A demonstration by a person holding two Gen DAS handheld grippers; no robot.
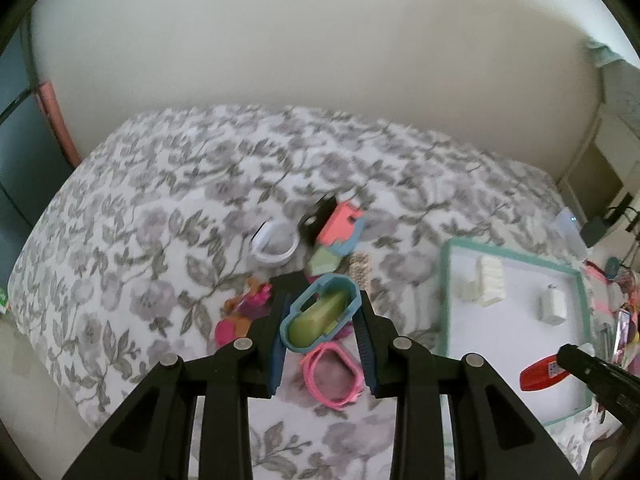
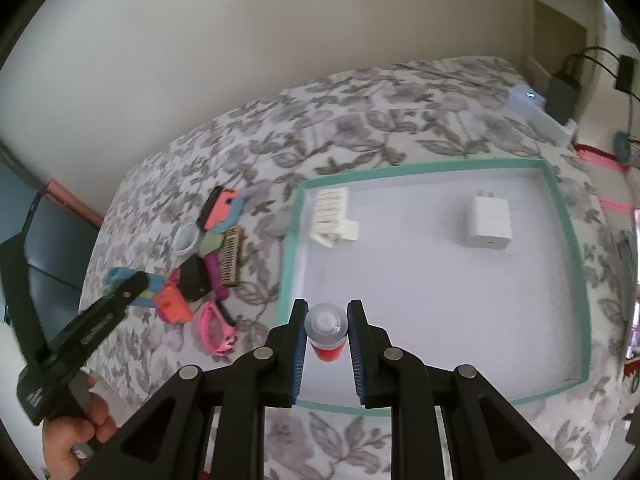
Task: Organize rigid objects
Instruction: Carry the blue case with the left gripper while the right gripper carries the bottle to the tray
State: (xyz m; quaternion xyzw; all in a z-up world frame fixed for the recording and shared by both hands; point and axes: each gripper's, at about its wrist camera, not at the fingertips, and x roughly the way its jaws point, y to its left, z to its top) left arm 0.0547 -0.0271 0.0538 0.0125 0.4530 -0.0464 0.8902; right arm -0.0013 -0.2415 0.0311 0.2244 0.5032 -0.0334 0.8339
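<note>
Teal-rimmed shallow white tray (image 2: pixel 562 216) lies on a bed under a grey floral bedspread (image 2: pixel 360 92), and it serves, by my reading, as the collecting place. Inside it so far: a white ribbed plastic block (image 2: pixel 331 216) near the far left corner and a white plug-in charger cube (image 2: pixel 489 222) toward the far right; most of the tray floor is bare. Right claw (image 2: pixel 327 334) is pressed onto a small red bottle with a clear cap (image 2: pixel 325 330), held above the tray's near edge, cap pointing away from the camera. Left claw (image 1: pixel 320 320) pinches a blue oval plastic frame with a green insert (image 1: pixel 318 314), lifted clear of the pile beside the tray; the pads touch its sides. Left on the bedspread, well outside the tray: a pink plastic strap-like frame (image 1: pixel 334 378), a white ring-shaped band (image 1: pixel 276 242), a coral and light-blue flat piece (image 1: pixel 342 226) against a black block (image 1: pixel 314 218), a small bristle brush (image 2: pixel 233 254), and some orange and magenta bits too blurred to name. Judged progress: early, two items stowed, two in hand, roughly half a dozen or more waiting. A person's hand (image 2: pixel 80 428) grips the left tool's handle in the right view.
</note>
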